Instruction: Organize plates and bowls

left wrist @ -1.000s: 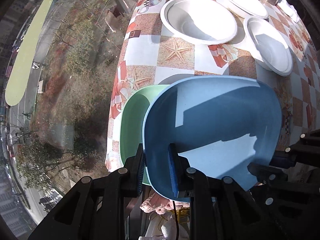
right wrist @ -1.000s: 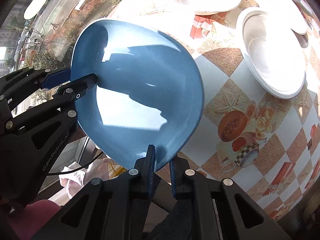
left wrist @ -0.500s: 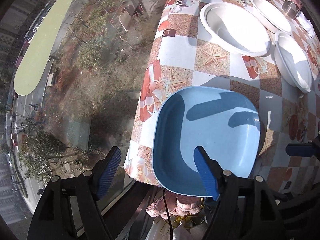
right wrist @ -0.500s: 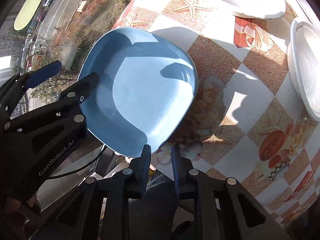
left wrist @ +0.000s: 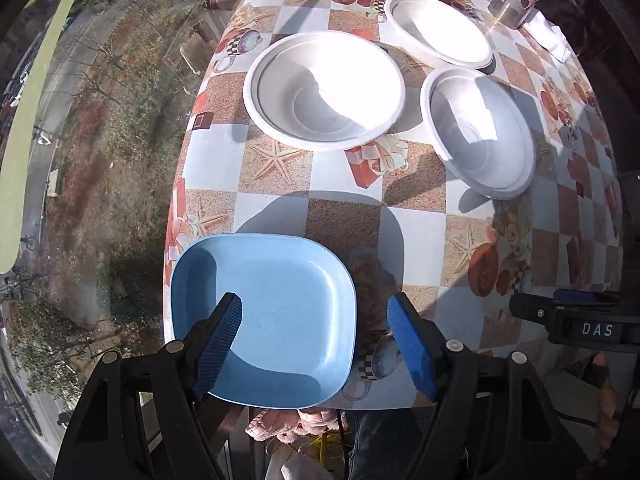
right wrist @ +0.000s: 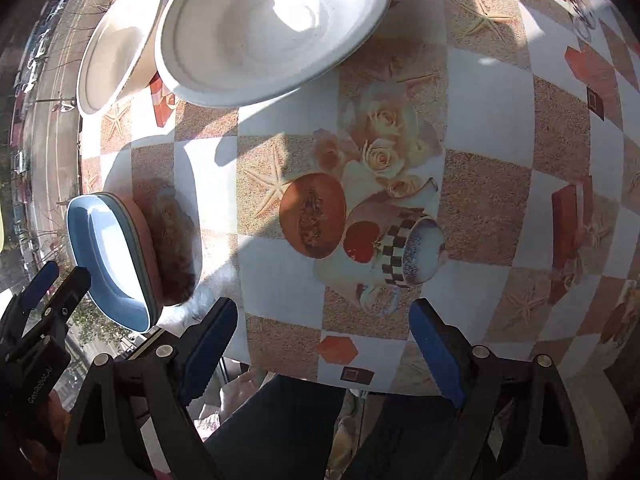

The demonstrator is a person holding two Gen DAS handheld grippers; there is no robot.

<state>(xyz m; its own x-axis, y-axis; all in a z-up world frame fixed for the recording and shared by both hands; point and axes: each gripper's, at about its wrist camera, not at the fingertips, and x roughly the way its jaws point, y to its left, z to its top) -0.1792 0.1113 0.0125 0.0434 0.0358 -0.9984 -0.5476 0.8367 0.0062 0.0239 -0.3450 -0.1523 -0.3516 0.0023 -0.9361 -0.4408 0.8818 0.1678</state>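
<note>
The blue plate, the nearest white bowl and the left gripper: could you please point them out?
blue plate (left wrist: 276,320), left wrist view, flat centre.
nearest white bowl (left wrist: 480,136), left wrist view, inner base.
left gripper (left wrist: 316,344), left wrist view, midway between fingertips.

Tabletop (left wrist: 344,216) has a checkered cloth printed with starfish, fruit and roses. The blue plate (left wrist: 272,316) sits at the near left corner, its edge poking past the tabletop's rim, stacked on others. Beyond the blue plate is a big white bowl (left wrist: 324,88), a second white bowl (left wrist: 480,132) to its right, and a third (left wrist: 440,32) behind those.
</note>
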